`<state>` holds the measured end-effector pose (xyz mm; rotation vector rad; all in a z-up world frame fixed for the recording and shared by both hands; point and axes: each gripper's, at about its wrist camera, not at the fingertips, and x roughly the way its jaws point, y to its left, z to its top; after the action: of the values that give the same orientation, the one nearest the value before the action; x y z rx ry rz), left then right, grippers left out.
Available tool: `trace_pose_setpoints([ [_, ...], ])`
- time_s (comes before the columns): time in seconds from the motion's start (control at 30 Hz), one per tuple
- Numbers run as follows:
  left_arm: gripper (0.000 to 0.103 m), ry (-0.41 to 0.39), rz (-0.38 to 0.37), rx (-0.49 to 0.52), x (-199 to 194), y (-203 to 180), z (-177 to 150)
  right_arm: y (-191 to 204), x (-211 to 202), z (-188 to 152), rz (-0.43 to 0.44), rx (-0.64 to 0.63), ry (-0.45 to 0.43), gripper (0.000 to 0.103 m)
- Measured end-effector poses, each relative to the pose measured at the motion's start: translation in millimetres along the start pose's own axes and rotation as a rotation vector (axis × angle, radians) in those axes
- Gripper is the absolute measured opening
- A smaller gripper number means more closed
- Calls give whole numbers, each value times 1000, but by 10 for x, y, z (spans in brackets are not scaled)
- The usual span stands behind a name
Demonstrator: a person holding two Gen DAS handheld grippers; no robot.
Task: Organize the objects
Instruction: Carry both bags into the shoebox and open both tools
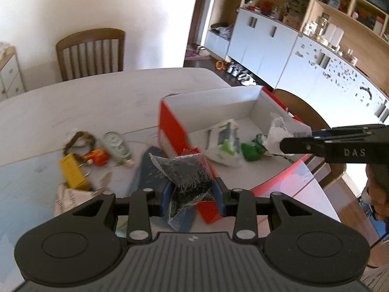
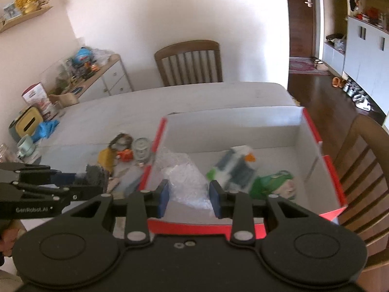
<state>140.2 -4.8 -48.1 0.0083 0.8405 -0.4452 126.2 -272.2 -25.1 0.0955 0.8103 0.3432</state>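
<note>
While your left tool (image 1: 192, 192) is clamped on a clear bag of dark granules (image 1: 187, 177) just short of the near corner of the red-and-white box (image 1: 170, 124), your right tool (image 2: 188, 193) grips a crumpled clear plastic bag (image 2: 184, 182) above the box interior. Both loads look light, soft and slippery; the granule bag will likely sag and shift its contents, so hold it at the gathered neck rather than the belly. The empty plastic bag should crush freely, so any bunched fold serves. Inside the box lie a white-and-green packet (image 2: 233, 168) and a green pouch (image 2: 269, 182). Outward on the tabletop (image 1: 102, 107), left of the box, rest a yellow box (image 1: 73, 172), an orange toy (image 1: 97, 158) and a small glass jar (image 1: 116, 146).
</note>
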Motion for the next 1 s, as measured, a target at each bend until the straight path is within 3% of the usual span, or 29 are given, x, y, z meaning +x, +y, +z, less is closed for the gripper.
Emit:
trace_pose_setpoints([
  [0.5, 36, 97, 1, 59, 689, -686, 323, -729, 160, 140, -33, 18, 34, 34],
  [1.0, 36, 293, 101, 52, 1400, -863, 504, -870, 764, 250, -39, -30, 172, 34],
])
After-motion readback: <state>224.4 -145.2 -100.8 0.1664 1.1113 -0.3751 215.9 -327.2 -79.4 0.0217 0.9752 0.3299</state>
